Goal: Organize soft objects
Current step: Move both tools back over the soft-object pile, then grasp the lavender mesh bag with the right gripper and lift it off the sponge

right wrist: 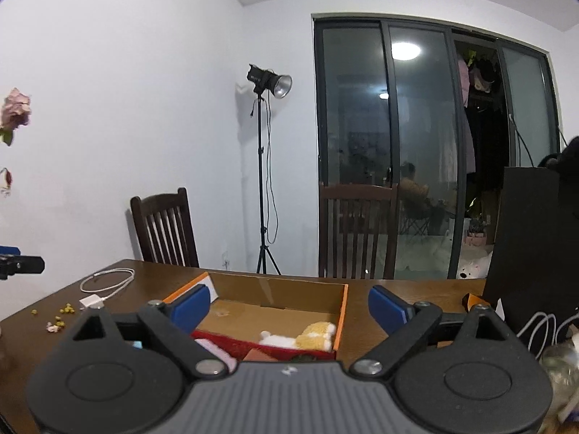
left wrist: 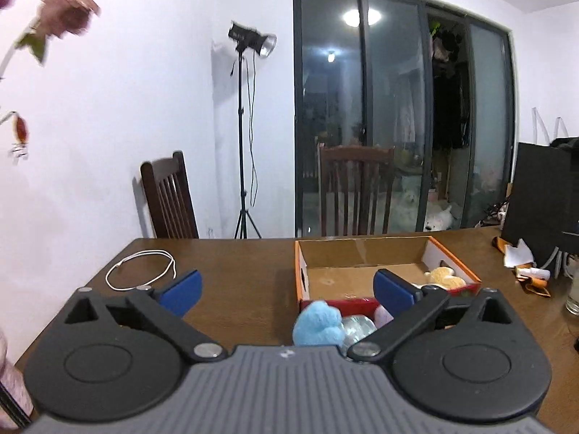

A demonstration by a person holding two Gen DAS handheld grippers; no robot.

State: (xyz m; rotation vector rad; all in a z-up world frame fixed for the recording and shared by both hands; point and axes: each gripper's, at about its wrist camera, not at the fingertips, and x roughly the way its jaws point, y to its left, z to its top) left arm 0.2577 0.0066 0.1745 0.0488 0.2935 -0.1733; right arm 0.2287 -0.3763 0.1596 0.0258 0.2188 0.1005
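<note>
We see the blue plush [left wrist: 317,323] only partly — beside the box [left wrist: 456,257], the glass [left wrist: 572,294] is edge-cropped.

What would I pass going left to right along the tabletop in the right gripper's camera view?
Yellow crumbs → white cable → cardboard box → yellow-and-white plush toy lying inside it → black box standing at the right edge.

No legible writing, brand, number or sign appears in either wrist view. A small pale mark sits on the grey housing of each claw, too small to read, and the cardboard box [left wrist: 365,253] on the tabletop shows no readable print on its walls.
</note>
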